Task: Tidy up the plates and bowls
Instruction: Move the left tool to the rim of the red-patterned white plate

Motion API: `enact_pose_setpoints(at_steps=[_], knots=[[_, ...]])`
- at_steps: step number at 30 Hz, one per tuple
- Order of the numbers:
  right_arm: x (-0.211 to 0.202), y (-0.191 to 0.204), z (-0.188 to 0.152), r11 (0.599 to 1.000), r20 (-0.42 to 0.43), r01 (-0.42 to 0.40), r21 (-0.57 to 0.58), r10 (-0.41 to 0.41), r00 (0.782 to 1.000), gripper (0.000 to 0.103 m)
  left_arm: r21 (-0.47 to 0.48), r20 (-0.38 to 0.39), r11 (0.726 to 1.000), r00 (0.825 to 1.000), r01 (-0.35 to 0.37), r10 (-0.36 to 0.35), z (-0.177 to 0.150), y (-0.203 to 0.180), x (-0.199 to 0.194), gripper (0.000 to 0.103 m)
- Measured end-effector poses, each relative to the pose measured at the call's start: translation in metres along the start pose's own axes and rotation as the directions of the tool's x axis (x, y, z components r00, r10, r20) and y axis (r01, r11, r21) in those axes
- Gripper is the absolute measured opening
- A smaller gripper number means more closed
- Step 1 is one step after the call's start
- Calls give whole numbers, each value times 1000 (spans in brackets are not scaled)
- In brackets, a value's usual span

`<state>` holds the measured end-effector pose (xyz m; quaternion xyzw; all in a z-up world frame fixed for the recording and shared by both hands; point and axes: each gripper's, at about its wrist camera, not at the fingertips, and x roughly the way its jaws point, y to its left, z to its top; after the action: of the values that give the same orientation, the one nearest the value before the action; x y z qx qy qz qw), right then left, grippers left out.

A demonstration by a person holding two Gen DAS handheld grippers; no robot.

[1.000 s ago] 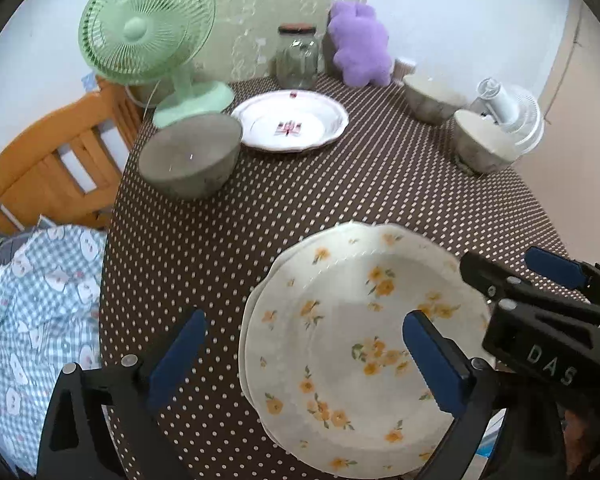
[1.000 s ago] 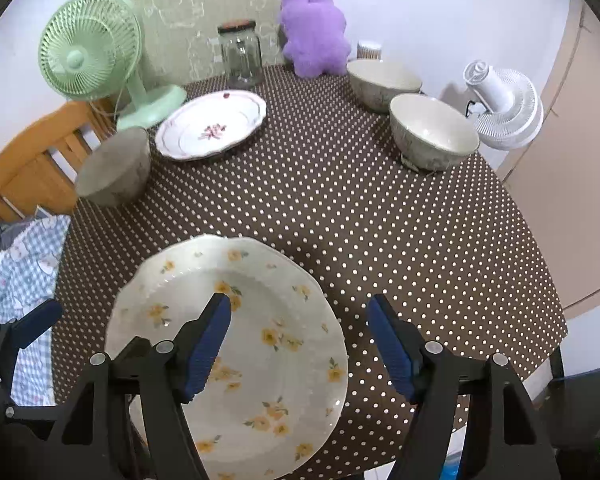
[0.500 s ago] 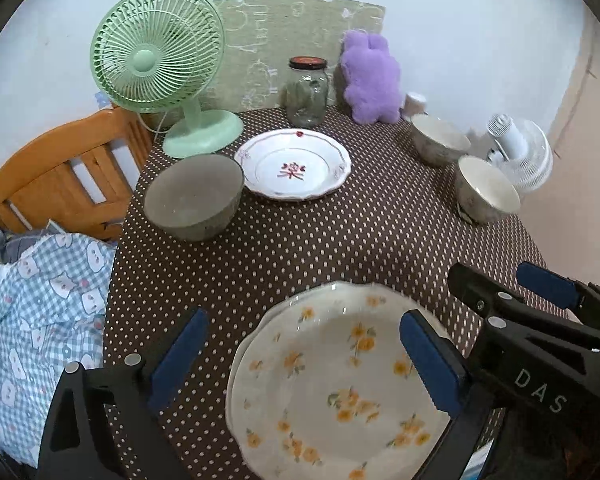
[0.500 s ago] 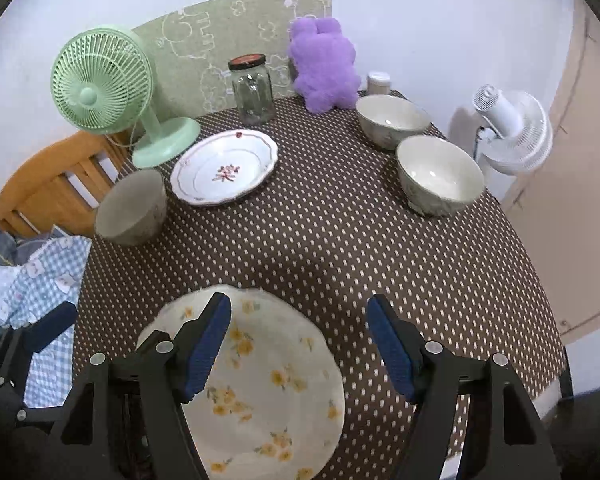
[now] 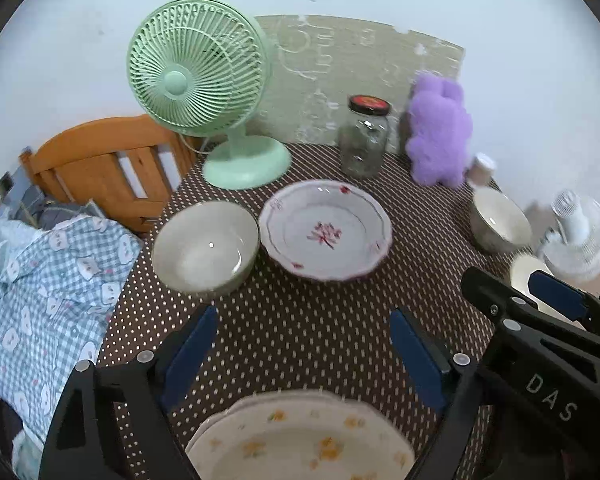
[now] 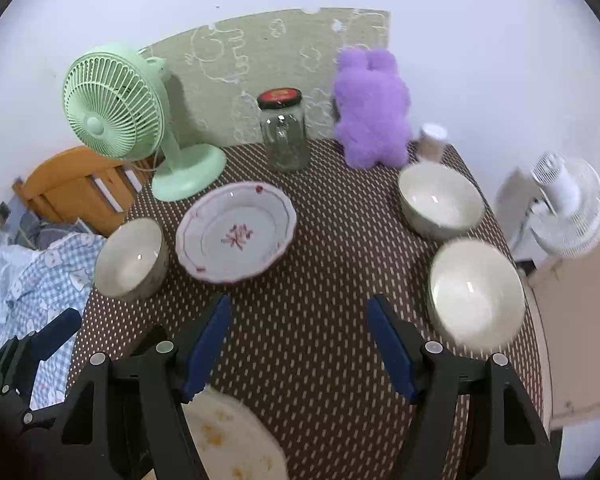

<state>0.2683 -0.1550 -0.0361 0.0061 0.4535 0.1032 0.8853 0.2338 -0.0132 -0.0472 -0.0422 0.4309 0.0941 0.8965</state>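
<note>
On the brown dotted table a yellow-flowered plate (image 5: 300,440) lies at the near edge, also low in the right wrist view (image 6: 228,440). A white plate with a red flower (image 5: 326,230) (image 6: 236,236) sits mid-table. A grey bowl (image 5: 206,246) (image 6: 130,256) stands left of it. Two more bowls stand at the right, one nearer (image 6: 476,292) and one farther (image 6: 440,200) (image 5: 500,226). My left gripper (image 5: 304,354) is open and empty above the flowered plate. My right gripper (image 6: 300,348) is open and empty, just right of it.
A green fan (image 5: 204,80), a glass jar (image 5: 364,136), a purple plush (image 5: 440,132) and a small white pot (image 6: 432,140) line the table's back. A white fan (image 6: 564,208) stands off the right edge. A wooden chair (image 5: 104,164) and checked cloth (image 5: 40,280) are at the left.
Both grippers have pulled back and up from the flowered plate, which has slid to the bottom of both views. More of the table and wall shows.
</note>
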Motion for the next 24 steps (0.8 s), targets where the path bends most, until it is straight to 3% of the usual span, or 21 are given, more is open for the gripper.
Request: enact_pose_setpoints(at_steps=[6, 12, 20, 24], knots=[[36, -5, 33, 995, -6, -64, -71, 64, 998, 74, -66, -15, 994, 996, -85, 84, 17, -15, 27, 83], [75, -2, 54, 993, -36, -97, -71, 94, 995, 74, -104, -35, 983, 989, -149, 146, 32, -22, 60, 82], [141, 3, 63, 995, -97, -94, -25, 91, 991, 74, -140, -95, 975, 983, -171, 158, 33, -12, 113, 80], [168, 4, 62, 997, -117, -83, -2, 82, 990, 68, -120, -111, 983, 986, -136, 122, 33, -14, 131, 75]])
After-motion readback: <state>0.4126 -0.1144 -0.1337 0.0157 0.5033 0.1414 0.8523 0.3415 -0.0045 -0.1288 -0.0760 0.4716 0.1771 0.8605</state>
